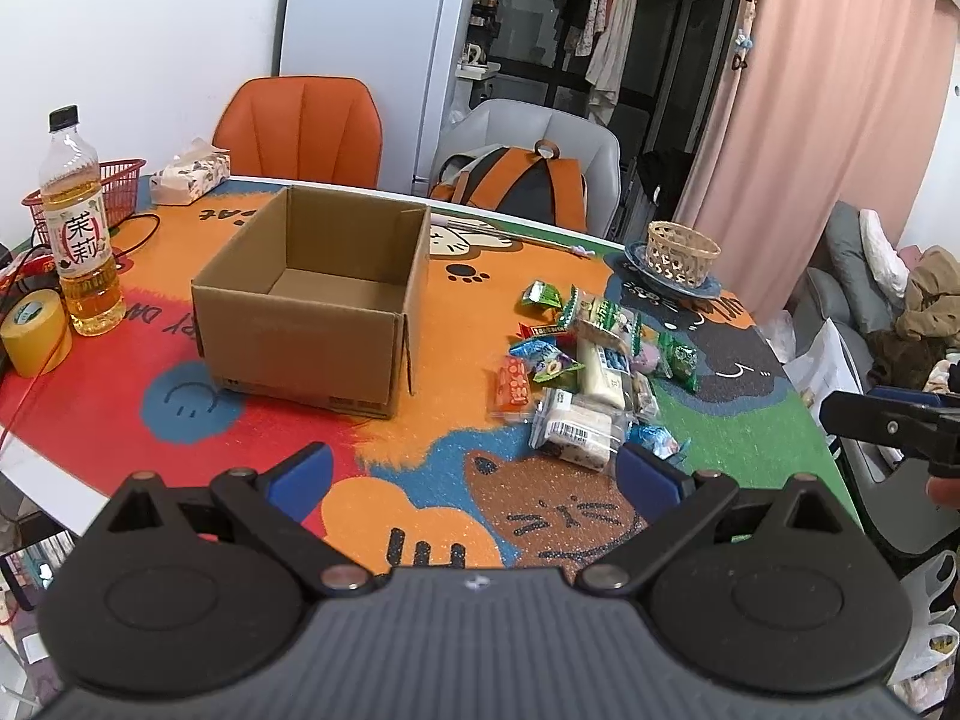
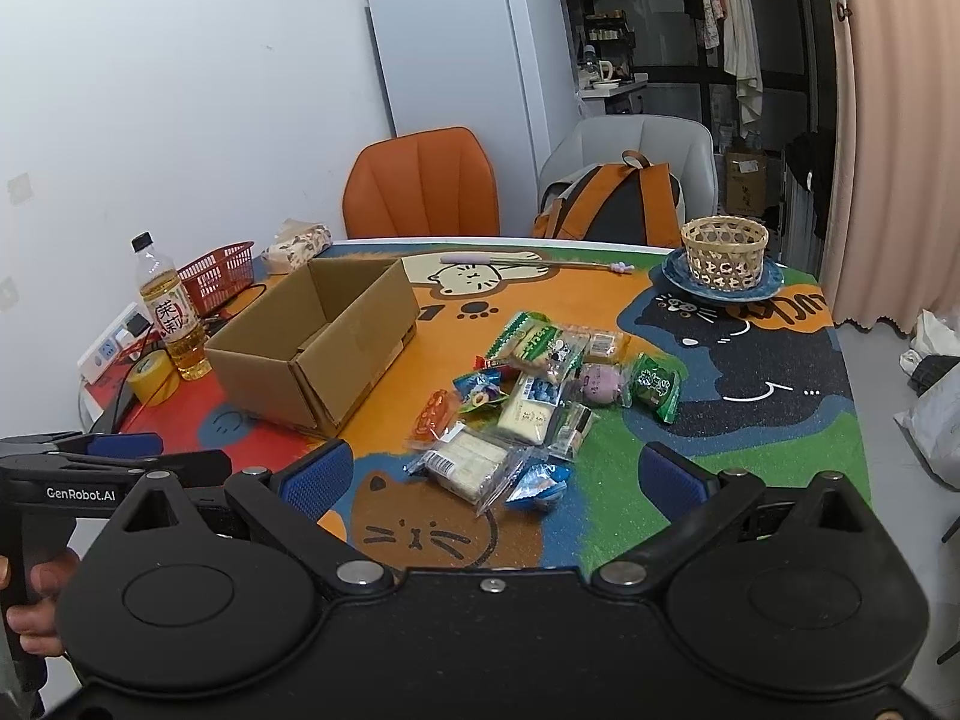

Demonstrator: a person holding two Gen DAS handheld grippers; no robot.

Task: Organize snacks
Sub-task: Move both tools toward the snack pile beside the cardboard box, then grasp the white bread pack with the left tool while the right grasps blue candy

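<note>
A heap of wrapped snacks lies on the colourful cat-print table mat, right of an open, empty cardboard box. A clear pack of white bars is the nearest of the heap. My left gripper is open near the table's front edge, short of the heap, with nothing between its blue pads. My right gripper is open too, hovering just before the clear pack and a blue wrapped sweet. The right gripper also shows at the right edge of the left wrist view.
A tea bottle, yellow tape roll, red basket and tissue pack stand at the left. A woven basket on a blue plate sits far right. Two chairs and a backpack stand behind.
</note>
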